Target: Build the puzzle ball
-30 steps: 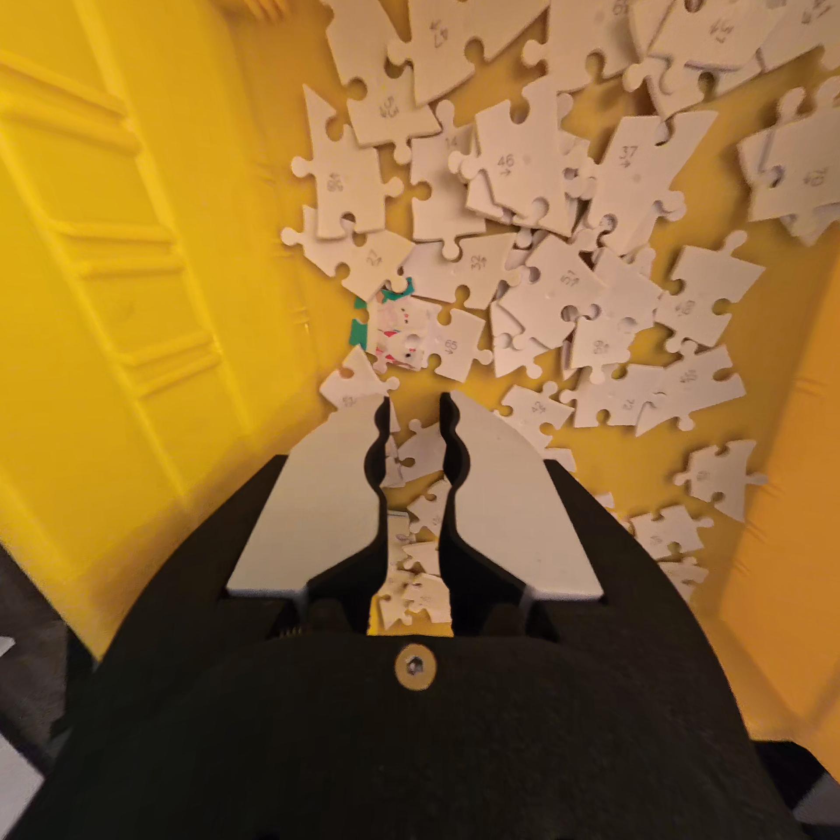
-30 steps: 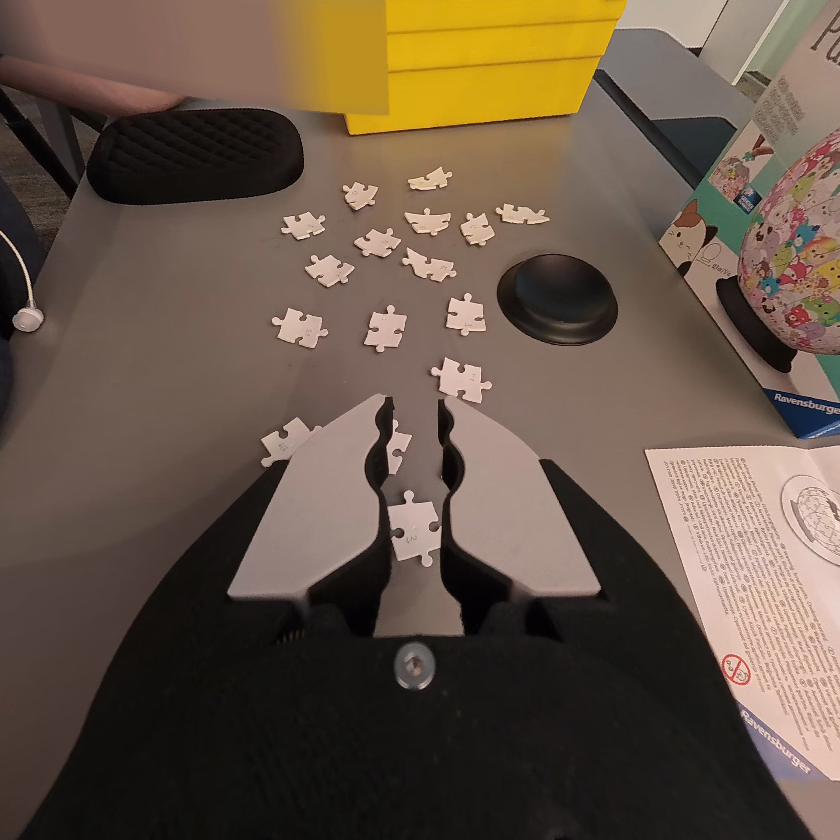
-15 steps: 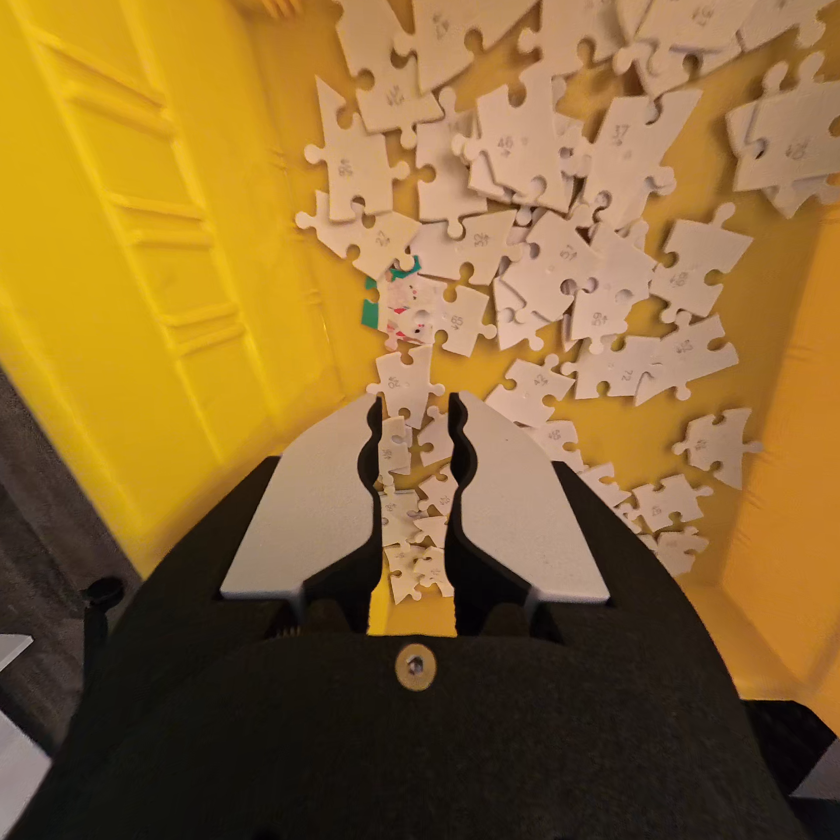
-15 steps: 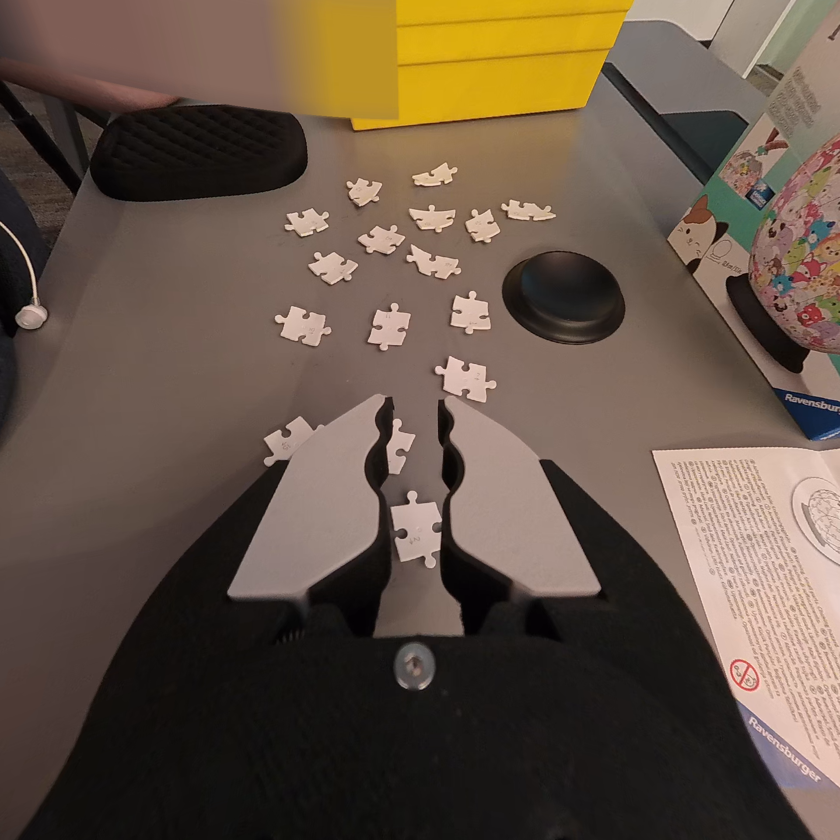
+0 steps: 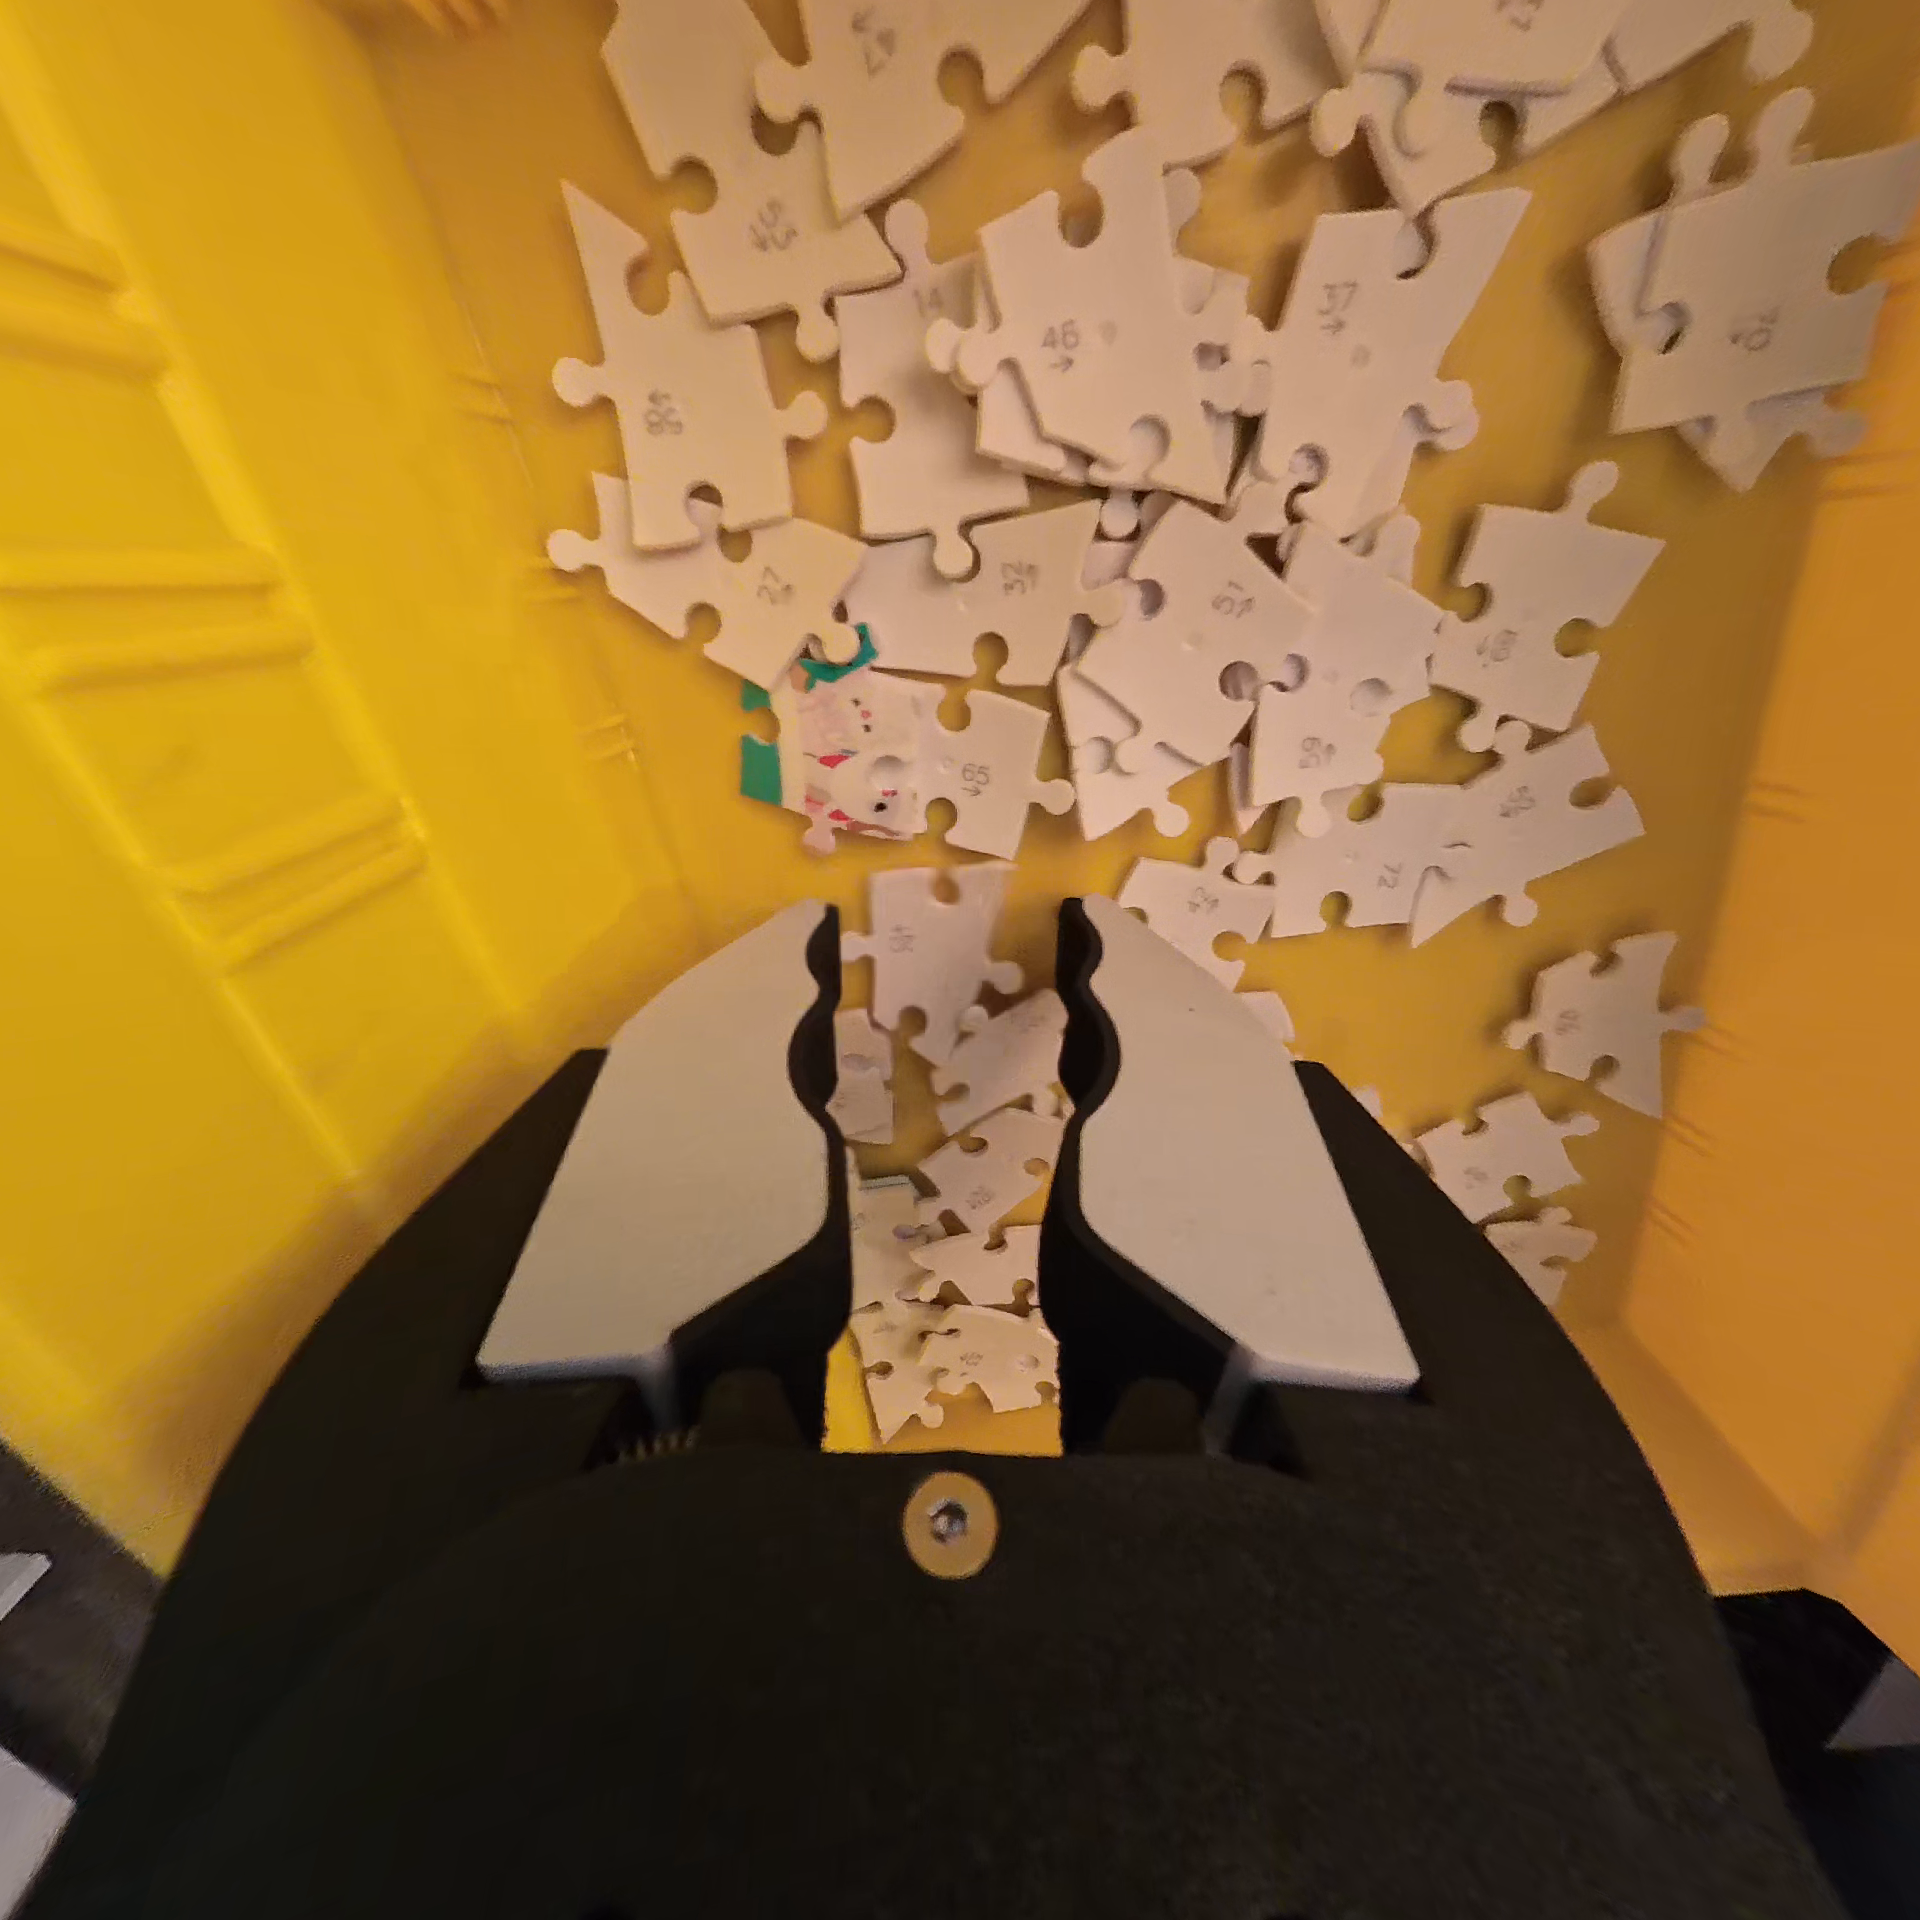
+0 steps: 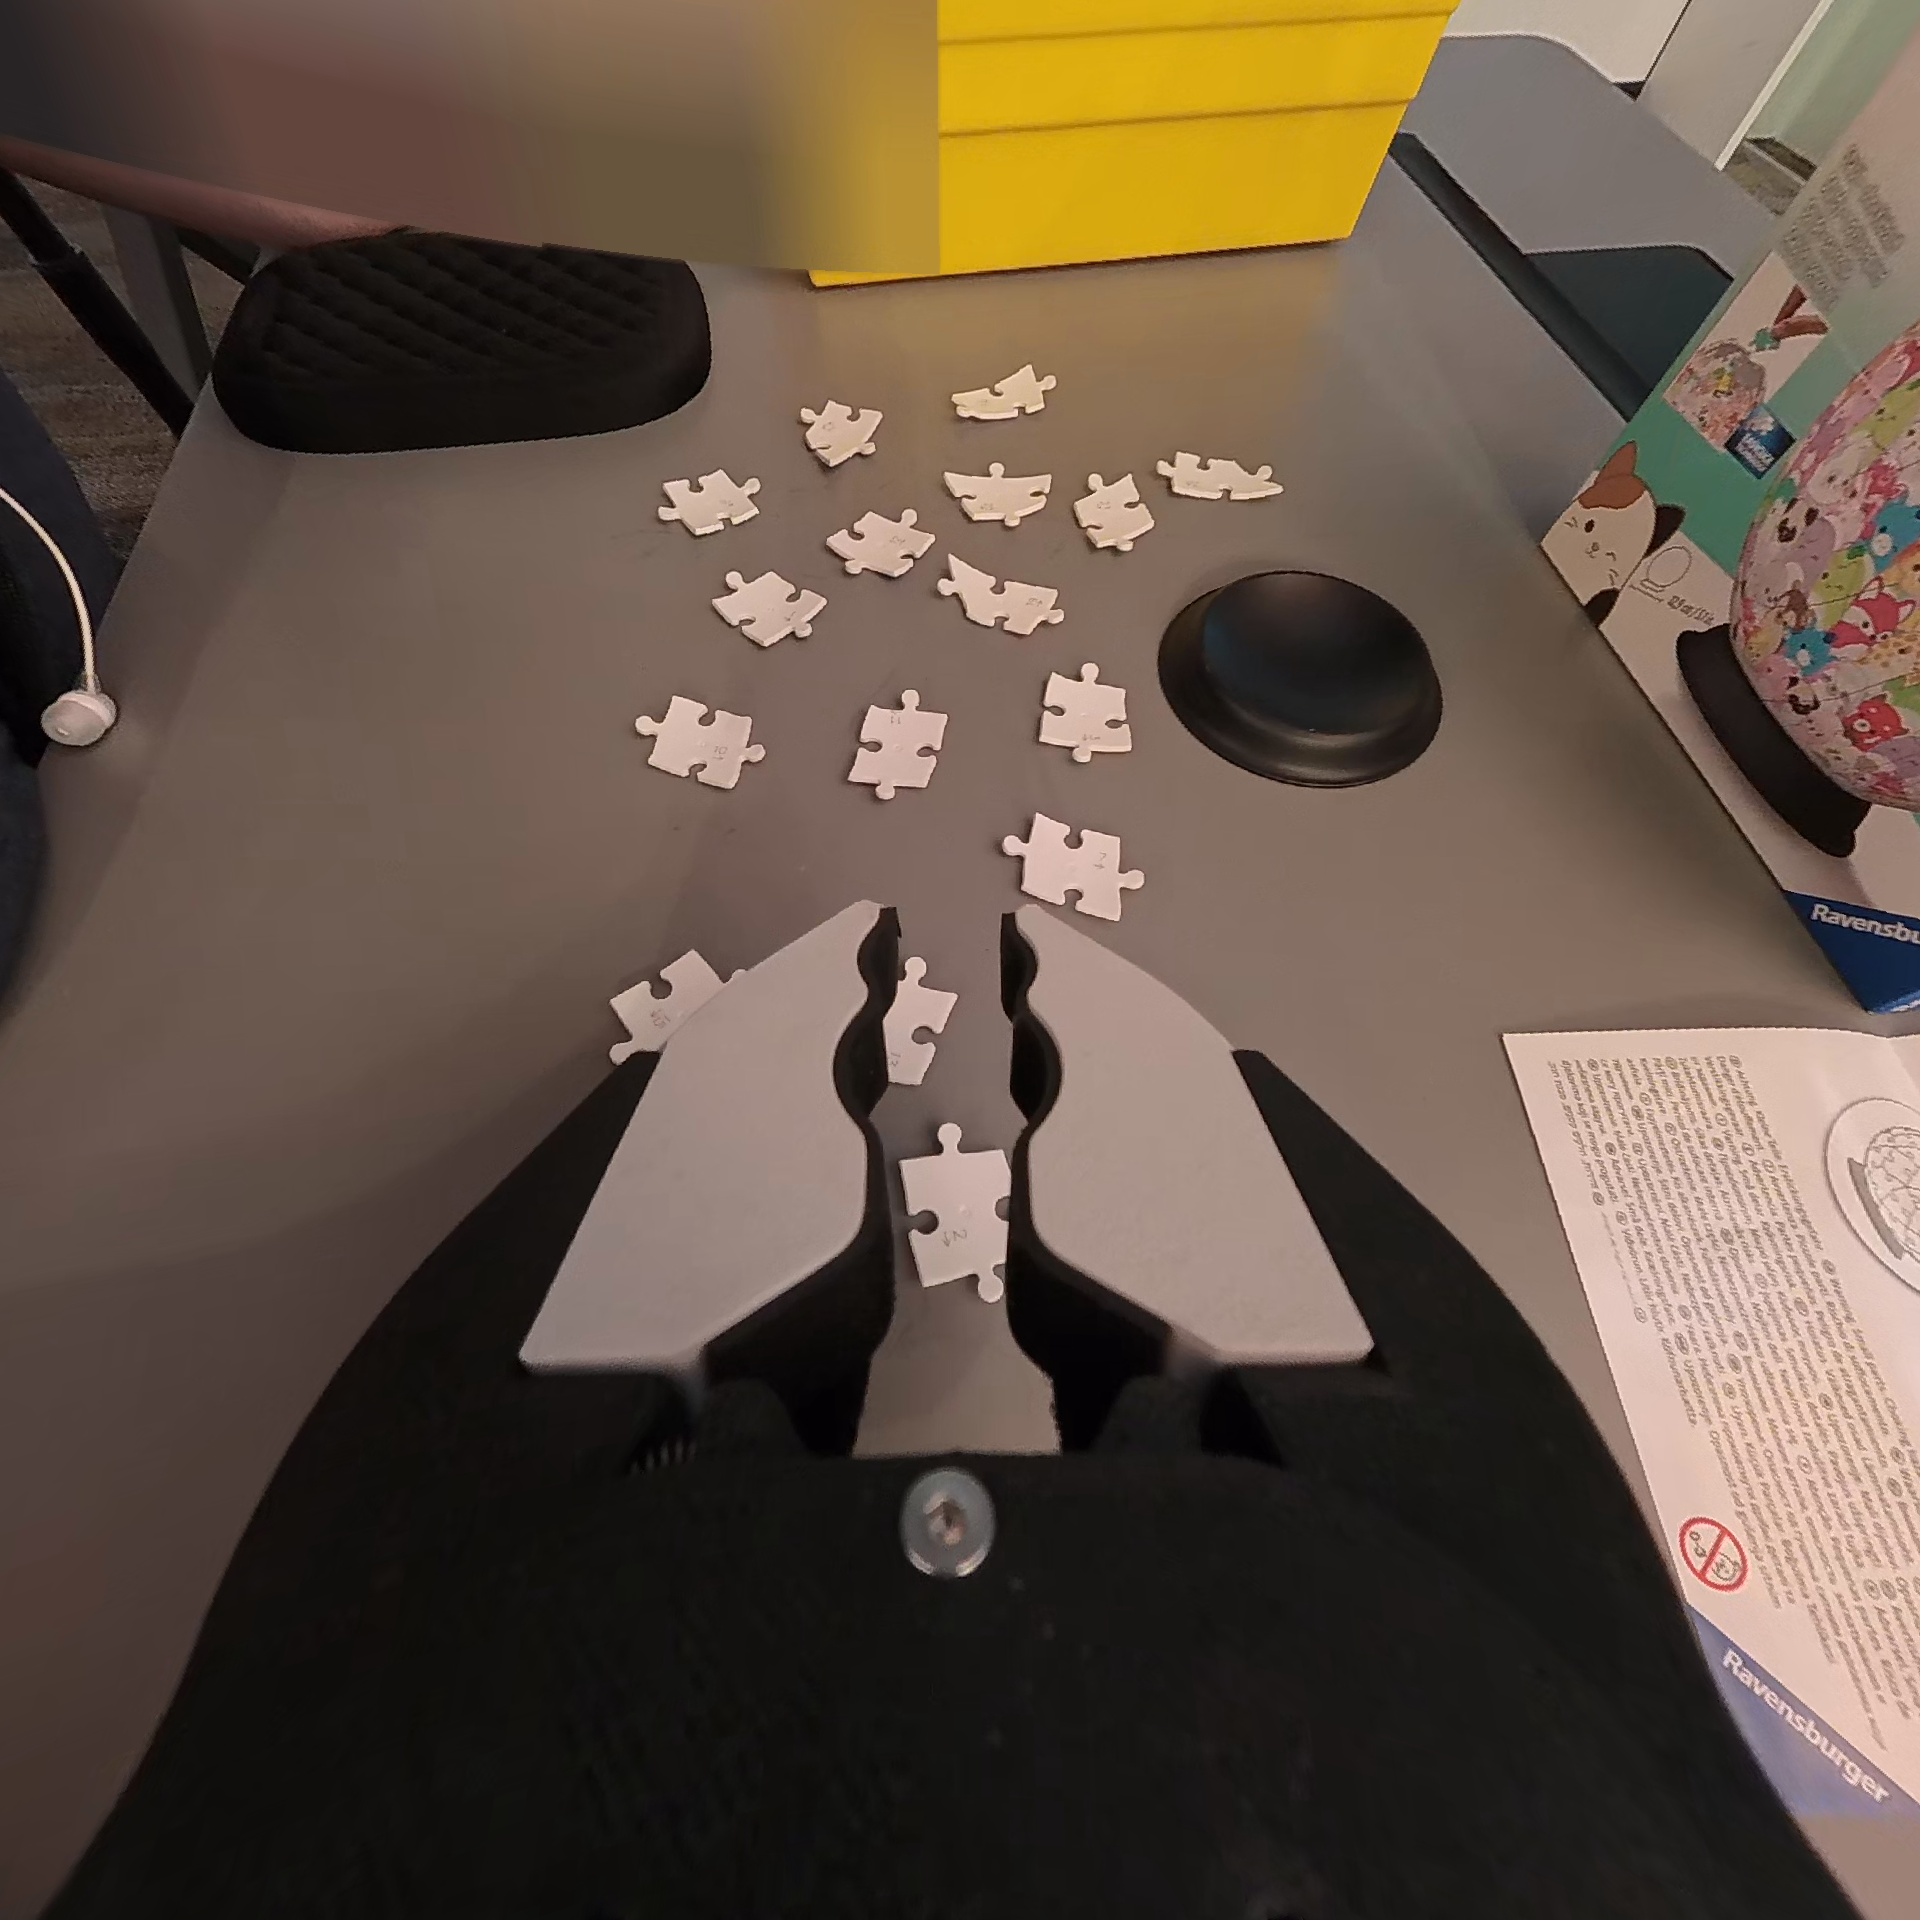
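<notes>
The puzzle pieces lie in two lots. In the left wrist view a heap of white pieces (image 5: 1174, 582), nearly all blank side up and overlapping, covers the floor of a yellow bin (image 5: 312, 727) from about 10 o'clock round to 3 o'clock. One piece at the heap's 9 o'clock edge shows its printed face (image 5: 831, 769), pink and white with a green border. The left gripper (image 5: 943, 920) hangs inside the bin with its jaws apart and nothing between them; one white piece (image 5: 930, 951) lies on the bin floor seen through the gap at the tips, and smaller-looking pieces show farther down the gap toward 6 o'clock. The bin's ribbed wall rises at 9 o'clock.

In the right wrist view loose white pieces are spread singly, blank side up, on a grey table (image 6: 364, 883), fanning from the centre toward 12 o'clock. The right gripper (image 6: 943, 920) is over the table with its jaws apart and gripping nothing. Two pieces show through its gap: one near the tips (image 6: 914, 1023) and one lower down (image 6: 956, 1210). Another piece (image 6: 665, 1003) peeks out beside the left finger at 9 o'clock.

At 2 o'clock sits a black round stand (image 6: 1299, 681). The puzzle box (image 6: 1787, 540) stands at 3 o'clock, picturing a colourful ball. An instruction leaflet (image 6: 1714, 1299) lies open at 4 o'clock. At 12 o'clock is the outside of the yellow bin (image 6: 1164, 135), and at 10 o'clock a black quilted pad (image 6: 457, 343).
</notes>
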A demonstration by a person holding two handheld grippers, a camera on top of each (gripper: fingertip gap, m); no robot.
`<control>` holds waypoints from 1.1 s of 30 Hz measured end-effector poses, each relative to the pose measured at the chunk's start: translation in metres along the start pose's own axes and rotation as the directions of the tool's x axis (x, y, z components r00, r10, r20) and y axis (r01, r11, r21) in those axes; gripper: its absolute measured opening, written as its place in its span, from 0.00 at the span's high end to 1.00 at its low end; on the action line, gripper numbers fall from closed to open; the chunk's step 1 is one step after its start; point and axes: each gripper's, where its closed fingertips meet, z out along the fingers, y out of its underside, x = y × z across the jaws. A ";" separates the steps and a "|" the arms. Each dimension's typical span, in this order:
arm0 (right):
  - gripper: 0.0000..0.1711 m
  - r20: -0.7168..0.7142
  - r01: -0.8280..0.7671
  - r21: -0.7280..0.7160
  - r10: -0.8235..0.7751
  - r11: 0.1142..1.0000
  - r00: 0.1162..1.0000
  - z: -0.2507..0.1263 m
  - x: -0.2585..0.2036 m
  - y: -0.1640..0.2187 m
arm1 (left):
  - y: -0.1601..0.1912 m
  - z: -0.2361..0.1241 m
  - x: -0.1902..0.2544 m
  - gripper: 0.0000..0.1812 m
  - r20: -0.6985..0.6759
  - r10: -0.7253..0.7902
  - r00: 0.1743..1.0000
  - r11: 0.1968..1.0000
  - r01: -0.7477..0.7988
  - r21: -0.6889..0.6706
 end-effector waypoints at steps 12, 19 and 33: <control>0.89 0.000 0.000 0.003 0.000 1.000 1.000 0.000 0.000 0.000 | 0.003 -0.004 0.001 0.87 0.021 0.047 0.999 0.999 -0.047 -0.011; 0.89 0.001 0.000 -0.001 0.000 1.000 1.000 0.000 -0.001 0.000 | -0.011 -0.058 0.010 0.87 0.013 0.042 0.999 0.980 -0.044 0.192; 0.89 0.017 0.016 0.012 -0.016 1.000 1.000 0.002 -0.007 -0.006 | -0.020 -0.103 0.226 0.87 -0.116 0.418 0.901 0.849 -0.342 0.403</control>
